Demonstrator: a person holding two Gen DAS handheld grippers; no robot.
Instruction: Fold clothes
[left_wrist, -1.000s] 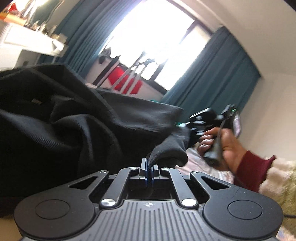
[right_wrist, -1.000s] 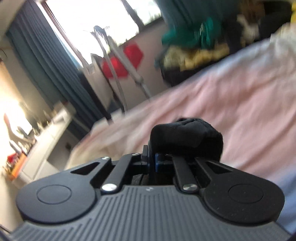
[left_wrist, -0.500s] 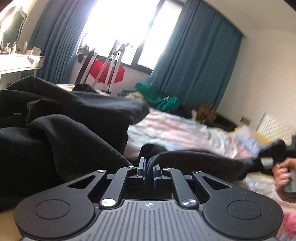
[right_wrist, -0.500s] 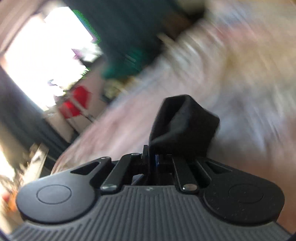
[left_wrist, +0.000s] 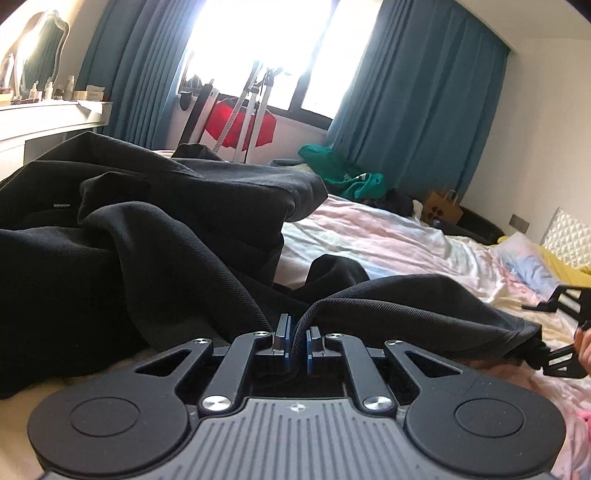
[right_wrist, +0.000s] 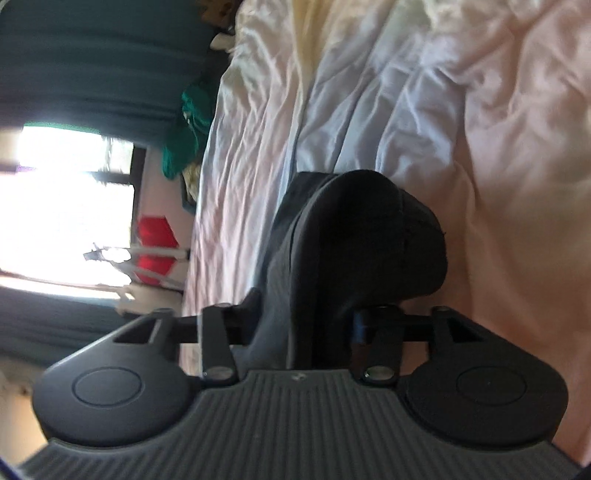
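Note:
A large black garment (left_wrist: 155, 236) lies bunched on the bed, filling the left of the left wrist view. My left gripper (left_wrist: 297, 338) has its jaws slightly parted around a black hem edge of it. A stretch of the cloth (left_wrist: 424, 314) runs right to my right gripper (left_wrist: 565, 332) at the frame's edge. In the right wrist view, rolled sideways, my right gripper (right_wrist: 306, 325) stands open with a black fold (right_wrist: 362, 243) lying between its wide-apart jaws, over the sheet.
The bed has a rumpled pink and white sheet (left_wrist: 388, 240) (right_wrist: 443, 92). A green cloth pile (left_wrist: 343, 177) and a brown paper bag (left_wrist: 441, 210) sit beyond the bed. A white dresser (left_wrist: 48, 122) stands left, a red-topped stand (left_wrist: 243, 122) by the window.
My right gripper has rolled sideways, swung out to the right and opened its jaws around the black fold. My left gripper has lowered toward the bed and its jaws have parted slightly.

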